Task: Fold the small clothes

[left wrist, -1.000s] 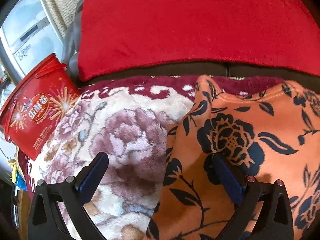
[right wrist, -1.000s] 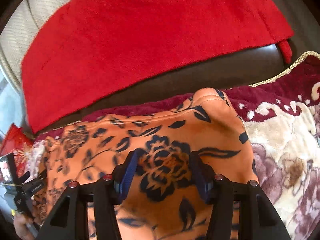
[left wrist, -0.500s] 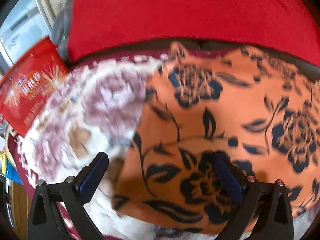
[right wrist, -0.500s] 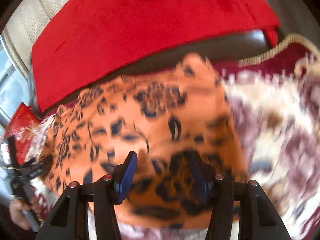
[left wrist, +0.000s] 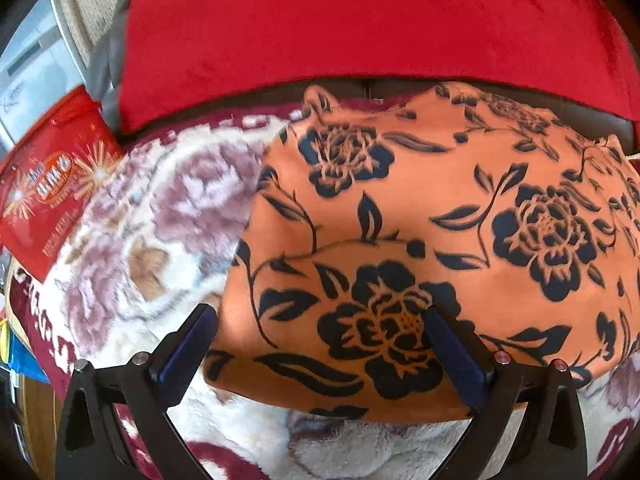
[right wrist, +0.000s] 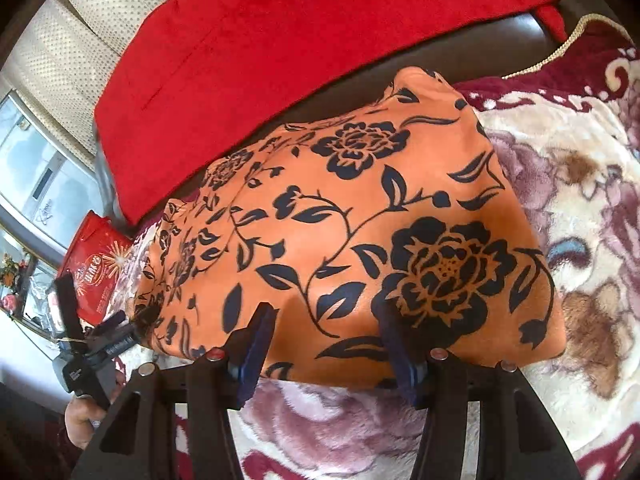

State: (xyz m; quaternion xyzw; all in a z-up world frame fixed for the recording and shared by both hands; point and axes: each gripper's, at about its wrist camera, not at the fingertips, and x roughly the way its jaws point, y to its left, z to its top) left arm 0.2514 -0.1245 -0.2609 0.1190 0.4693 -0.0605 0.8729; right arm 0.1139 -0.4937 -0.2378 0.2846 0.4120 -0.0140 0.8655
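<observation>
- Orange floral garment (left wrist: 420, 216): it lies on the plush flower-patterned blanket (left wrist: 160, 240), just below the red cloth (left wrist: 360, 32) draped behind it; a doubled layer shows along its near edge, so a fold looks under way.
- In the left wrist view its long axis runs from 9 to 3 o'clock; in the right wrist view it slants from 8 toward 2 o'clock, one corner peaking at about 1 o'clock.
- Left gripper (left wrist: 320, 344): jaws stand wide, straddling the garment's near left corner. Whether the pads press the fabric I cannot tell.
- Right gripper (right wrist: 332, 340): jaws about half open around the near hem, with fabric bunched between them; a firm pinch cannot be confirmed.
- To do this step well, I judge both corners should travel level and together, keeping the hem taut so the fold line stays straight, then be laid down before letting go.
- A red printed box (left wrist: 52, 184) sits at 9 o'clock, apart from the work.
</observation>
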